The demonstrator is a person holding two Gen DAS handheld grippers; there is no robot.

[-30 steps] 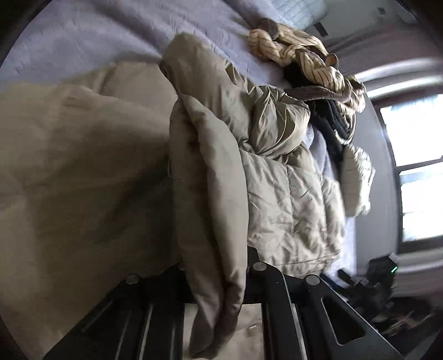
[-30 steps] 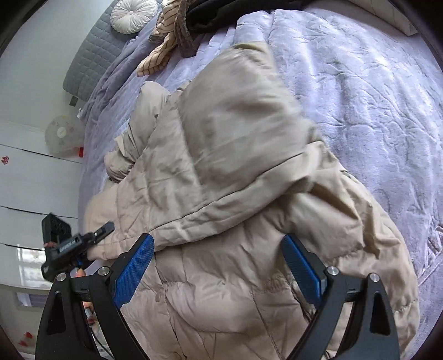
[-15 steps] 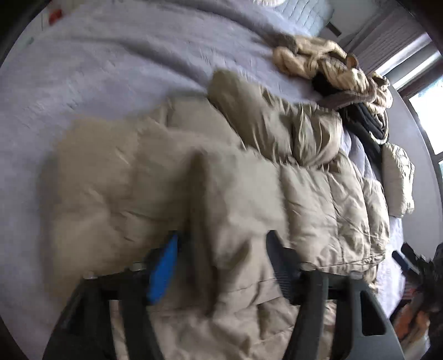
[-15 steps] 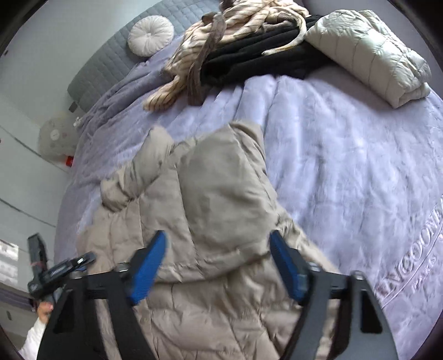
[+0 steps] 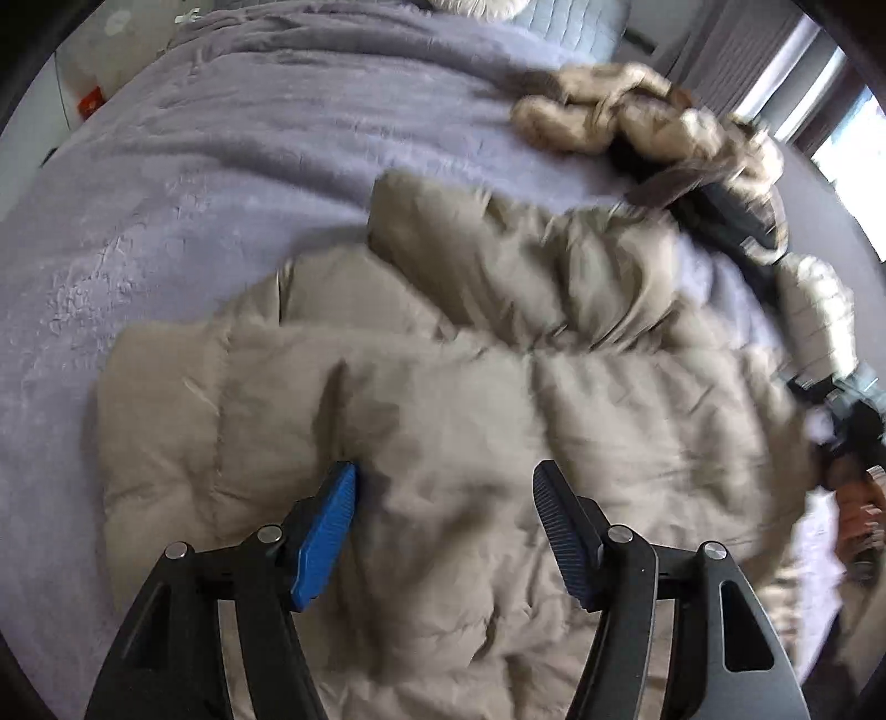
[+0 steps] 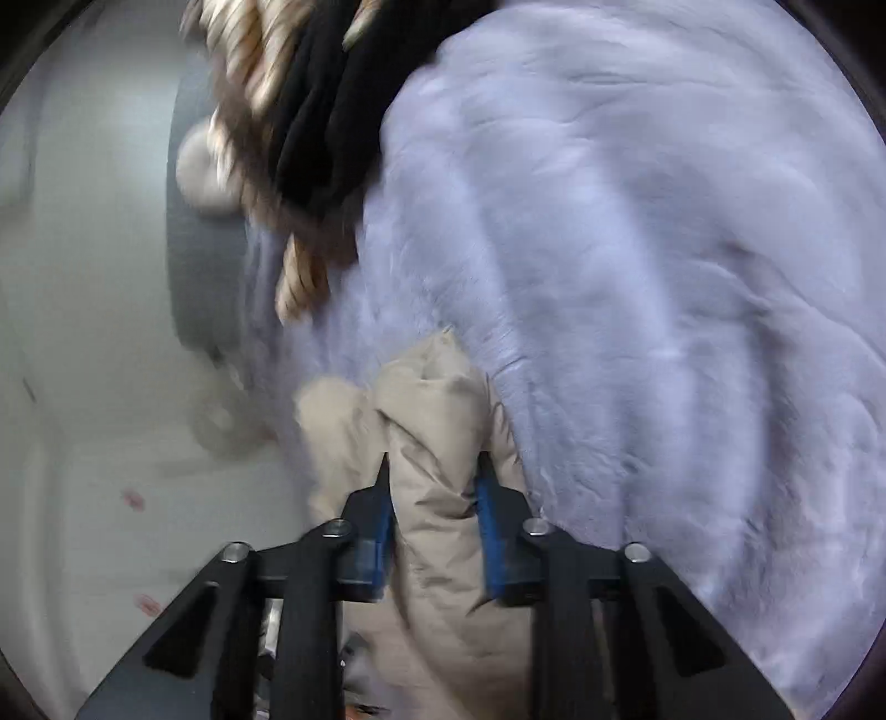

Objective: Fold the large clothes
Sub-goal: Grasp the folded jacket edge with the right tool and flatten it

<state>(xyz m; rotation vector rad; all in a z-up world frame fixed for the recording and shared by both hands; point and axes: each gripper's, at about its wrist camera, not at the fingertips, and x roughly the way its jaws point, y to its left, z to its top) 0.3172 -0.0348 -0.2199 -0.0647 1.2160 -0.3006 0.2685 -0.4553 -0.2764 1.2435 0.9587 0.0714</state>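
a plush lavender bed cover point(image 5: 232, 166) carries the puffy beige quilted coat point(image 5: 470, 432), spread flat and creased. the left hand-held gripper point(image 5: 446, 520) hangs agape above it, holding nothing. only the right wrist view shows the right hand-held gripper point(image 6: 434, 498) closing on a bunched coat fold.

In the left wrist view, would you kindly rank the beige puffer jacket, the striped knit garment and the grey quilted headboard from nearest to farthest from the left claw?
1. Beige puffer jacket: directly under the left claw.
2. Striped knit garment: upper right, on the bed.
3. Grey quilted headboard: top edge, beyond the bed.
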